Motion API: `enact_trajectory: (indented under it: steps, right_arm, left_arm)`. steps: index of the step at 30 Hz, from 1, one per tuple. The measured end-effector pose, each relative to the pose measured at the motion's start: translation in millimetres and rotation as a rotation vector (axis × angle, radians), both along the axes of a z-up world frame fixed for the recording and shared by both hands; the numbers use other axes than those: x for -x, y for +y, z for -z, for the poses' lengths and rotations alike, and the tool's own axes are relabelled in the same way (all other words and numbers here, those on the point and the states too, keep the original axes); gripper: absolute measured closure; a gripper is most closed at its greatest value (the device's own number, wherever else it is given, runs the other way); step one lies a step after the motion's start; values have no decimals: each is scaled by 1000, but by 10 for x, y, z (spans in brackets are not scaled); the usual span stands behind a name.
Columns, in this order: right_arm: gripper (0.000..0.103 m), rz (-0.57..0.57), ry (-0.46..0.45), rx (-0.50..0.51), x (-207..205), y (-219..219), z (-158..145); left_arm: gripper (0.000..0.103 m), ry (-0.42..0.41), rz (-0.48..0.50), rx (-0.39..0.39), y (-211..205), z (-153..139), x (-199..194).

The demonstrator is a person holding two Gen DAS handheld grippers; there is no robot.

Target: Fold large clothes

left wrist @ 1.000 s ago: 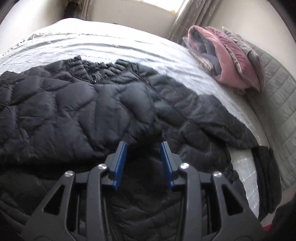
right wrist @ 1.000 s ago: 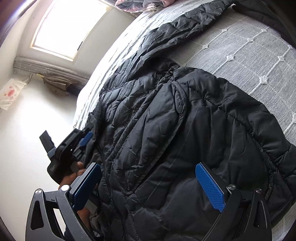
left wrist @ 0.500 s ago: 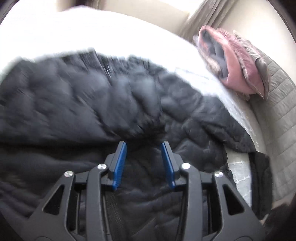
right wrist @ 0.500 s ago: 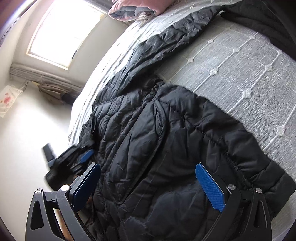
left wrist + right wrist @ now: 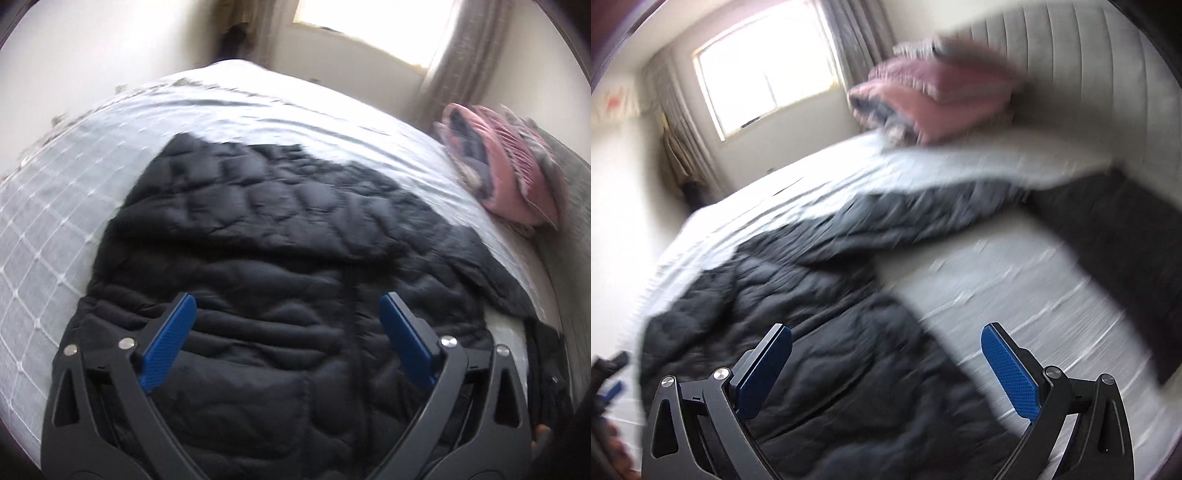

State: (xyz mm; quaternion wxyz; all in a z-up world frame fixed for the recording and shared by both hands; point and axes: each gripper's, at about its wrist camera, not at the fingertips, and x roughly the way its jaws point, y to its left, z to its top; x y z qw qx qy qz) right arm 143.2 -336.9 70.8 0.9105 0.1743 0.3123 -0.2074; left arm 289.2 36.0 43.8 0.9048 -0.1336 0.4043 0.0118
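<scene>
A black quilted puffer jacket (image 5: 280,251) lies on the grey bedspread (image 5: 44,229), one side folded over its middle, a sleeve trailing to the right. My left gripper (image 5: 288,306) hovers above its lower part with jaws opening wide and nothing between the blue pads. In the blurred right wrist view the jacket (image 5: 798,306) fills the lower left, its sleeve (image 5: 923,214) stretching toward the headboard. My right gripper (image 5: 886,336) is open and empty above the jacket's edge and the bedspread (image 5: 1015,295).
Pink and grey folded bedding (image 5: 506,173) sits at the head of the bed by a padded headboard (image 5: 1071,55). A dark garment (image 5: 1115,236) lies on the bed's right side. A bright window (image 5: 764,74) and curtains are behind. The other gripper (image 5: 605,373) shows at far left.
My left gripper let go of the jacket fold, its jaws spread wide, and it pulled back and up. The right gripper rose and rolled, now seeing the headboard and pillows.
</scene>
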Motion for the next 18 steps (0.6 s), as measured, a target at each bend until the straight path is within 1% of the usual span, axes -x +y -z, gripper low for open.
enact_trajectory:
  steps: [2, 3, 5, 6, 8, 9, 12, 13, 14, 15, 16, 17, 18]
  right_arm:
    - [0, 2, -11, 71, 6, 9, -33]
    - [0, -8, -9, 100, -17, 11, -22]
    - [0, -27, 16, 100, -70, 9, 28]
    - [0, -33, 31, 80, -98, -22, 74]
    - [0, -25, 32, 68, -109, -54, 100]
    - [0, -3, 16, 79, -100, -76, 78]
    - [0, 50, -17, 118, -57, -163, 61]
    - [0, 69, -31, 91, -67, -257, 95]
    - [0, 61, -20, 24, -99, -363, 132]
    - [0, 44, -3, -96, -151, -524, 204]
    - [0, 52, -20, -214, -158, -683, 279]
    - [0, 79, -47, -272, -134, -778, 316]
    - [0, 117, -73, -306, -118, -876, 332]
  left_arm:
    - [4, -1, -39, -20, 77, 103, -35]
    - [4, -18, -40, -43, 98, 150, -39]
    - [4, -38, -16, -90, 107, 177, -29]
    - [4, -57, -8, -106, 114, 167, -5]
    - [3, -97, -12, -131, 141, 149, 31]
    - [3, -109, -25, -149, 161, 157, 31]
    - [3, -83, -59, -170, 257, 219, -23]
    - [3, -77, -84, -177, 308, 238, -30]
    - [3, -78, -112, -183, 360, 250, -22]
    - [3, -76, -140, -184, 410, 253, -21]
    - [3, -75, -156, -179, 445, 258, -13]
    - [3, -71, -177, -156, 508, 257, -16]
    - [3, -66, -177, -133, 539, 267, -20]
